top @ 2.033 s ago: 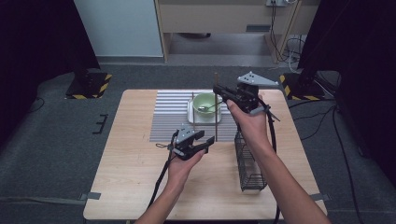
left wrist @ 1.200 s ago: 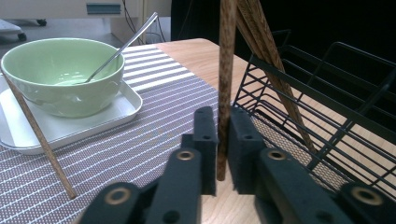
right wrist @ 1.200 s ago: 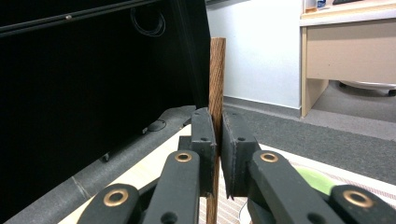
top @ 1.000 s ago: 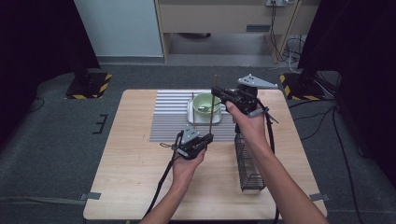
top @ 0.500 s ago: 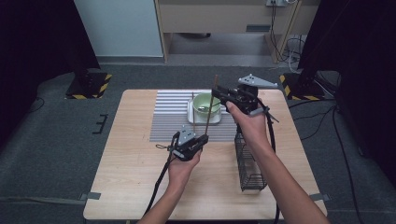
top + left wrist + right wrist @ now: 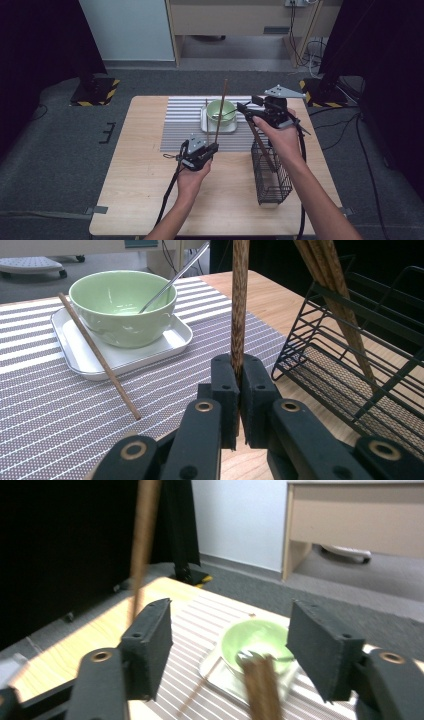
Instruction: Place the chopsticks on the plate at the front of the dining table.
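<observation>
My left gripper [image 6: 214,146] is shut on a brown chopstick [image 6: 221,111] and holds it upright over the striped mat; in the left gripper view the stick [image 6: 239,315] rises from between the pressed pads. My right gripper [image 6: 244,111] hovers over the near end of a black wire basket [image 6: 272,185]. Its jaws have just been opening and now stand apart [image 6: 235,650]. The blurred top of a chopstick [image 6: 260,687] lies between them, touching neither pad. That chopstick [image 6: 261,145] leans in the basket.
A green bowl [image 6: 220,111] with a metal spoon [image 6: 170,277] sits on a white tray [image 6: 172,340] on the grey striped mat [image 6: 180,130]. A loose chopstick [image 6: 97,355] leans on the tray's edge. Cables trail off the table's near edge.
The right gripper's jaws have spread apart and it has shifted a little toward the basket; a chopstick now leans free there. The left hand has stayed put with its upright stick.
</observation>
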`<state>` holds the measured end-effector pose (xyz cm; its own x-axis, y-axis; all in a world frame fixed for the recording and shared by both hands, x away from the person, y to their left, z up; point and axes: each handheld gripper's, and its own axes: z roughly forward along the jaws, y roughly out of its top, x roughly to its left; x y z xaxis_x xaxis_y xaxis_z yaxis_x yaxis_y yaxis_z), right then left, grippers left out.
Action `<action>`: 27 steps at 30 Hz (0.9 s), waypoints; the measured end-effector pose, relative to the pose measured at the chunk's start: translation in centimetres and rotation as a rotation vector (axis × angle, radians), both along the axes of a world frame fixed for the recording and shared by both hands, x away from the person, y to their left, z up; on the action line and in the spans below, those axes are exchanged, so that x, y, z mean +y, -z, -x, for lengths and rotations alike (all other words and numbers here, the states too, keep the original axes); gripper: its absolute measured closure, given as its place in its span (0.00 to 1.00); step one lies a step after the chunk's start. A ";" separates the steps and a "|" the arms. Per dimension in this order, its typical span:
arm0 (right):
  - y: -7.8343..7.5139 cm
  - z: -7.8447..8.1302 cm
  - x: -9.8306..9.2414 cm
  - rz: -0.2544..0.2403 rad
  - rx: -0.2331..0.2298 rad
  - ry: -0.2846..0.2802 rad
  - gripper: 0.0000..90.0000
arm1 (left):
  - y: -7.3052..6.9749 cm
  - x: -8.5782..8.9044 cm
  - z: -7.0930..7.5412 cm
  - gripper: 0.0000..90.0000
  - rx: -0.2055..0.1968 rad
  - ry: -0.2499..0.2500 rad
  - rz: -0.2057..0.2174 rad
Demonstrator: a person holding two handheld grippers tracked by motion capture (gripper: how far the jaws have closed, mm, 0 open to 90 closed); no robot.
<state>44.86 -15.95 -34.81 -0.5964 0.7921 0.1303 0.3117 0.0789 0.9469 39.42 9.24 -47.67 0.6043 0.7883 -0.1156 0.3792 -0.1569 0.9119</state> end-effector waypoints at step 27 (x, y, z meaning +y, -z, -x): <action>4.9 -0.8 -10.1 0.037 0.094 0.201 0.23 | 0.1 2.0 -0.4 0.95 -0.006 -0.034 -0.022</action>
